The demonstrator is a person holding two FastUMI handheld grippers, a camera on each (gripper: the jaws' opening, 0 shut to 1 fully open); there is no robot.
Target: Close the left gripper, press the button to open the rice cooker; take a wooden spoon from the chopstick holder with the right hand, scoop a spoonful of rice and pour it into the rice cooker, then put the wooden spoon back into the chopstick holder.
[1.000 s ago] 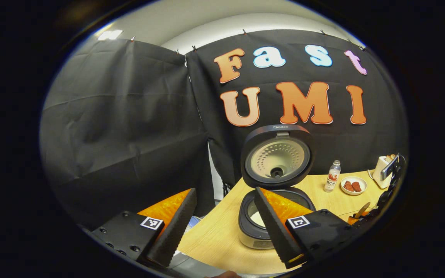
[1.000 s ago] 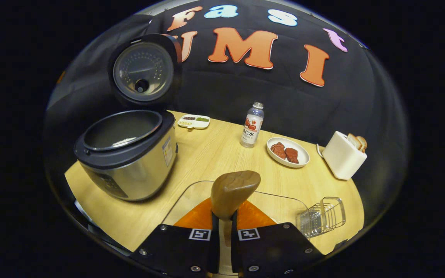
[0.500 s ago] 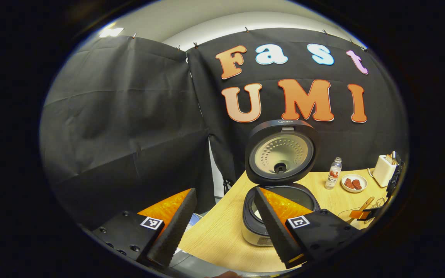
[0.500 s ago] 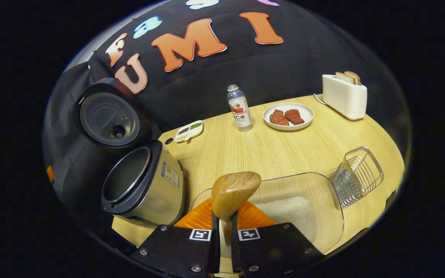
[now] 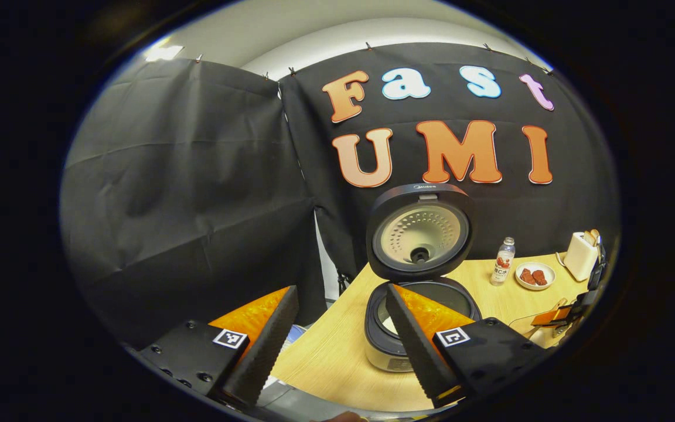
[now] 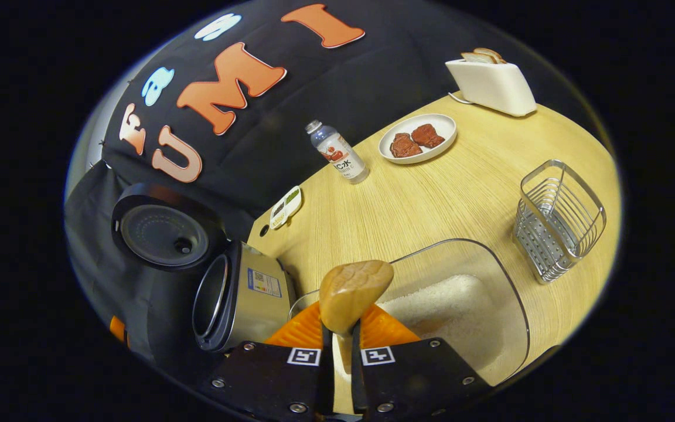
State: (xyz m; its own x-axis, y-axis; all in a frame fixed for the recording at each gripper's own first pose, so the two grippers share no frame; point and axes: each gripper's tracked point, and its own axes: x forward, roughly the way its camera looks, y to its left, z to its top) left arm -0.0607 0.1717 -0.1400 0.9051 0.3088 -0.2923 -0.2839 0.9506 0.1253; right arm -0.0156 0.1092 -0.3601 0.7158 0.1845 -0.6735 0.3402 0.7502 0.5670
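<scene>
I tip my right gripper (image 6: pixel 338 346), clamped on the wooden spoon (image 6: pixel 349 290), over the clear rice container (image 6: pixel 460 305); it has rolled since a second ago, so a scoop looks next. The left gripper (image 5: pixel 337 346) hangs wide open before the open rice cooker (image 5: pixel 416 316). The right gripper view reveals the wire chopstick holder (image 6: pixel 557 220).

The right gripper (image 6: pixel 337 351) pinched the wooden spoon (image 6: pixel 352 290) by its handle, bowl up, over a clear container of rice (image 6: pixel 460 305) at the table's (image 6: pixel 431 193) near edge, the open rice cooker (image 6: pixel 238 296) just beside it and the wire chopstick holder (image 6: pixel 557 220) near the right edge
</scene>
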